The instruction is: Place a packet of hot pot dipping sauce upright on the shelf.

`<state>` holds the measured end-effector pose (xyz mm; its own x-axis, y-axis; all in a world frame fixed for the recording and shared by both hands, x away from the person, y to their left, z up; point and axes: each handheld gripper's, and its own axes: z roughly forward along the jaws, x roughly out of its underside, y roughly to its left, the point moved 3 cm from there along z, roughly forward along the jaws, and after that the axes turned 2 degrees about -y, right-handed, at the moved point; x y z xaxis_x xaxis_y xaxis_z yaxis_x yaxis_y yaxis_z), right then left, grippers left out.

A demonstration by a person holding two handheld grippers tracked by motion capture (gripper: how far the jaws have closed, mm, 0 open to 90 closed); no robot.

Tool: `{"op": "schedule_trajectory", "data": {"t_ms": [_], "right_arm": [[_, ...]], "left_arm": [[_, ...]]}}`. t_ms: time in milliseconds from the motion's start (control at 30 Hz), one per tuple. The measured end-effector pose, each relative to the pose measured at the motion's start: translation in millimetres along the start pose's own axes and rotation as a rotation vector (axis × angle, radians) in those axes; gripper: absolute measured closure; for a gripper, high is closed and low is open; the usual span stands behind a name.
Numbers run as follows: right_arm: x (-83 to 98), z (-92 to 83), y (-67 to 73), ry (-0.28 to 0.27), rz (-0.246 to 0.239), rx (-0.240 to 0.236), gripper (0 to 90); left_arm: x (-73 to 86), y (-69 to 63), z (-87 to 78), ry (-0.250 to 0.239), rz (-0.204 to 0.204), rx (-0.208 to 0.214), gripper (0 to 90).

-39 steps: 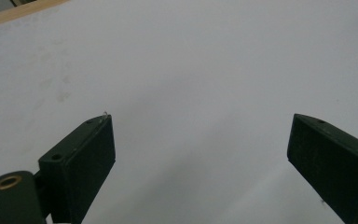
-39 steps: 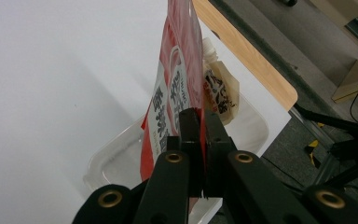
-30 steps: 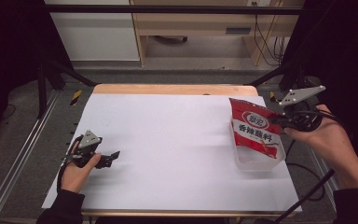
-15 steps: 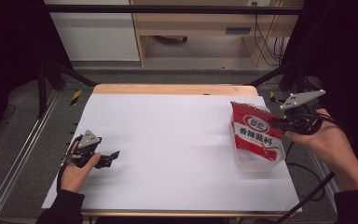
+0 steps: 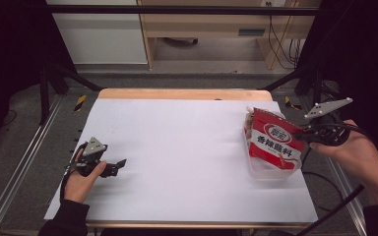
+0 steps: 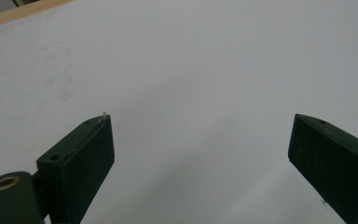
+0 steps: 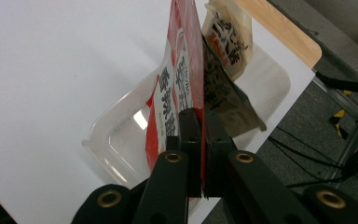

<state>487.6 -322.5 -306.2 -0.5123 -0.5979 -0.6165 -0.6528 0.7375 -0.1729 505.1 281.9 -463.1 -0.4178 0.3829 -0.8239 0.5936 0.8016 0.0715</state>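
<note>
A red sauce packet with white print stands on edge over a clear plastic tray at the table's right side. My right gripper is shut on the packet's right edge; in the right gripper view the two black jaws pinch the red packet above the clear tray. A second, brownish packet leans in the tray behind it. My left gripper rests low on the white table near the left front, jaws open with nothing between them.
The white sheet covers the table, with a wooden edge at the back. Metal rails run along both sides. Cables trail off the right edge by the tray.
My right gripper has carried the red packet slightly toward me and down, closer into the tray. The left gripper has stayed where it was.
</note>
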Motion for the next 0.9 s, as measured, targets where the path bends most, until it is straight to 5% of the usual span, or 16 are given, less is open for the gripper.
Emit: {"op": "schedule_trajectory", "data": {"t_ms": [900], "right_arm": [[29.5,3.7,-10.3,0.047,0.069,-0.009,85.1]], "left_arm": [[0.7,-0.1,0.4,0.01,0.001,0.0,6.9]]}}
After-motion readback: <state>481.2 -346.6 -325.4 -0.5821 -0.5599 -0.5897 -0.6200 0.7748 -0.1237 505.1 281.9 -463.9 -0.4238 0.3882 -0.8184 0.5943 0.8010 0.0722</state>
